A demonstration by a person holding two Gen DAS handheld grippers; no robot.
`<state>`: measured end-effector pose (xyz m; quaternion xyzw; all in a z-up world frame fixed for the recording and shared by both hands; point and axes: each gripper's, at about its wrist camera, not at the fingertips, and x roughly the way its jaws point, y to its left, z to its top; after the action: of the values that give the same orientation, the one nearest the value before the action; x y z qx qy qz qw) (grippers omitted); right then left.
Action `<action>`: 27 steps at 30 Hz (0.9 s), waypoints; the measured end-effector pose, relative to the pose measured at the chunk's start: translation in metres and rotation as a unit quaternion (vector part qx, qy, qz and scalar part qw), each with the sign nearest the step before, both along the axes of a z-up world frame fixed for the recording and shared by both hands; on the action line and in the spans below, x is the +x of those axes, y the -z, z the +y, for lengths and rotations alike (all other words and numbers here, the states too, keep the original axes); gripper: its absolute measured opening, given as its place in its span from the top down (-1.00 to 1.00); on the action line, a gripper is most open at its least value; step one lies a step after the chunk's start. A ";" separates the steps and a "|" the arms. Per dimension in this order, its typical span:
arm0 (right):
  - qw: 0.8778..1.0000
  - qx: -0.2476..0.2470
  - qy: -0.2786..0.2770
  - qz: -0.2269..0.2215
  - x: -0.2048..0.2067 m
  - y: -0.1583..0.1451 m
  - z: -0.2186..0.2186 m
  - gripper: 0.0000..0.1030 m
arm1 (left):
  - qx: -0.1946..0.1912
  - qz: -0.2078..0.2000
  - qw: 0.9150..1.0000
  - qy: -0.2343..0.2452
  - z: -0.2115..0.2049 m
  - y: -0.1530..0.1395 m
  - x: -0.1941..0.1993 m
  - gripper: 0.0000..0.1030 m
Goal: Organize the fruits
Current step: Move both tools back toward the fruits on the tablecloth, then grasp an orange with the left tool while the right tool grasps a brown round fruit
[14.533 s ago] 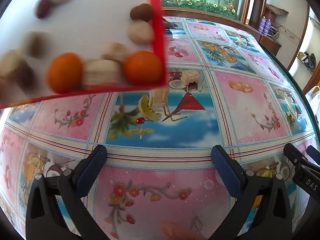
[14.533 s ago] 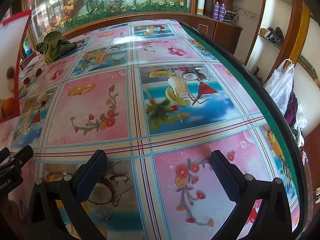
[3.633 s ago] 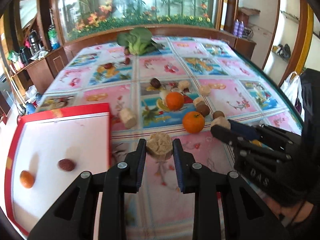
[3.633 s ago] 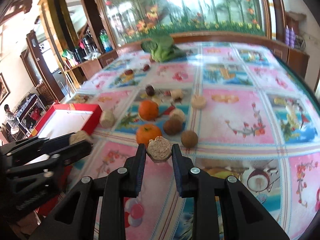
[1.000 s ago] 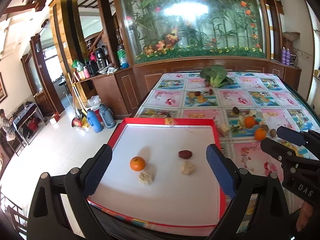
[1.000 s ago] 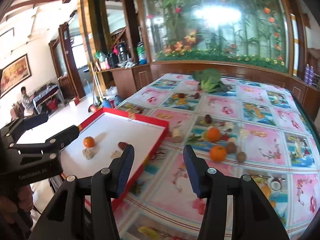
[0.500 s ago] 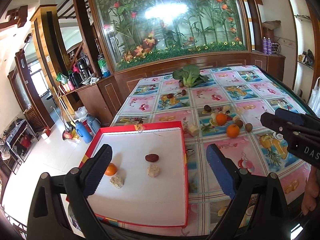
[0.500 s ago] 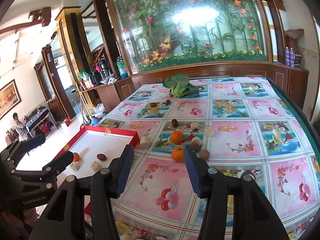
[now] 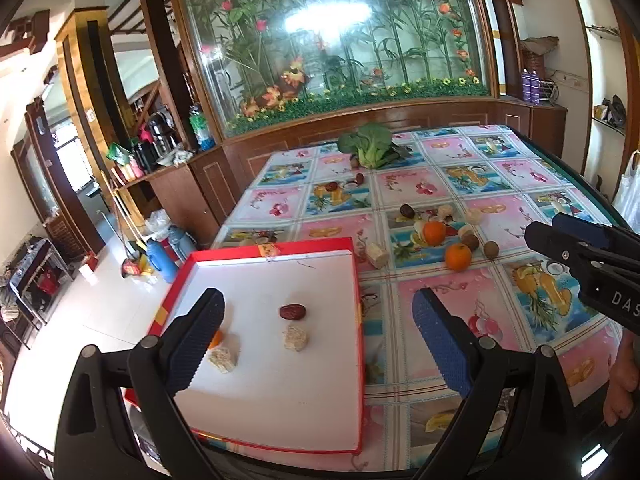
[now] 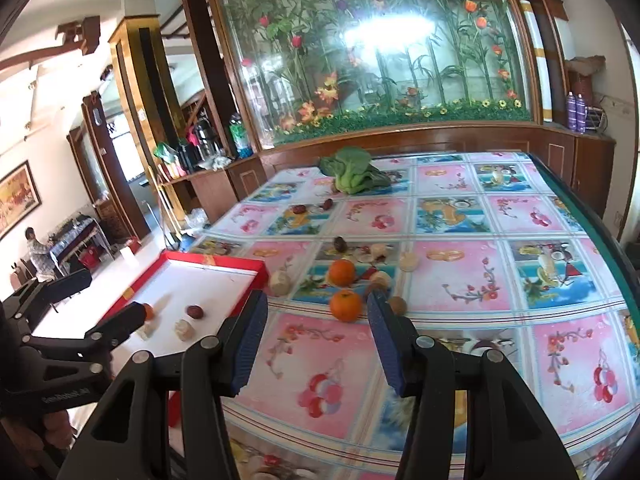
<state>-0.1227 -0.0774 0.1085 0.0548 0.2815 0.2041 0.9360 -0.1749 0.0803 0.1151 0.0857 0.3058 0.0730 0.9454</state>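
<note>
Both grippers hang empty over the table: the left gripper spread wide above the red-rimmed tray, the right gripper partly spread, its jaws just opening. Two oranges and scattered fruit lie at twelve o'clock; leafy greens sit beyond.

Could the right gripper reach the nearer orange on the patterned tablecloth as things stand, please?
Probably yes. The right gripper is open and empty, and the nearer orange lies just ahead of it on the tablecloth. Nothing sits between them, though a small brown fruit lies close beside it.
</note>
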 end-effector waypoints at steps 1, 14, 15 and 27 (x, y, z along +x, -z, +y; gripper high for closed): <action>1.000 -0.009 0.003 0.007 0.003 0.005 -0.004 -0.08 | -0.011 0.009 1.000 0.007 0.000 0.003 0.003 -0.85; 0.987 -0.056 0.029 0.147 0.075 0.060 -0.047 -0.09 | -0.074 0.130 0.987 0.056 -0.020 0.063 0.053 -0.85; 0.987 -0.052 0.021 0.150 0.083 0.060 -0.043 -0.09 | -0.075 0.134 0.986 0.058 -0.022 0.063 0.057 -0.85; 0.980 -0.130 -0.003 0.152 0.118 0.081 -0.003 0.60 | -0.046 0.152 0.985 0.068 -0.055 0.069 0.110 -0.85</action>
<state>-0.0043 -0.0804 0.0275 -0.0379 0.4449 0.1574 0.8809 -0.0653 0.0256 0.0458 0.0730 0.4421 -0.0192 0.8938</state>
